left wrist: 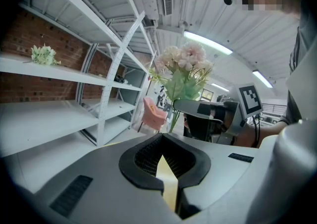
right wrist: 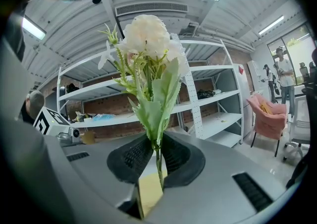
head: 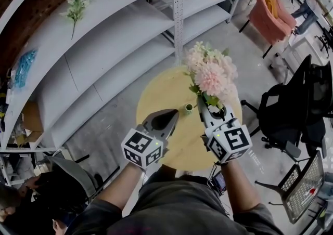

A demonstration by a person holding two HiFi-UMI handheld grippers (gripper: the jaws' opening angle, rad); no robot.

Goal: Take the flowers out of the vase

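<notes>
A bunch of pale pink flowers (head: pixel 210 75) with green leaves stands up from my right gripper (head: pixel 204 105), which is shut on its thin green stem (right wrist: pixel 158 161). In the right gripper view the blooms (right wrist: pixel 148 34) rise straight above the jaws. A small green vase (head: pixel 189 107) stands on the round yellow table (head: pixel 161 91), between the two grippers and below the flowers. My left gripper (head: pixel 173 114) hovers just left of the vase, jaws together with nothing in them (left wrist: pixel 166 168). The left gripper view shows the flowers (left wrist: pixel 183 64) held up by the right gripper (left wrist: pixel 198 109).
White metal shelving (head: pixel 130 26) curves behind the table, with a loose flower sprig (head: pixel 75 8) and a blue bundle (head: pixel 23 67) on it. A pink armchair (head: pixel 270 13) and black office chairs (head: pixel 291 104) stand to the right. People are at the far right (head: pixel 312 0).
</notes>
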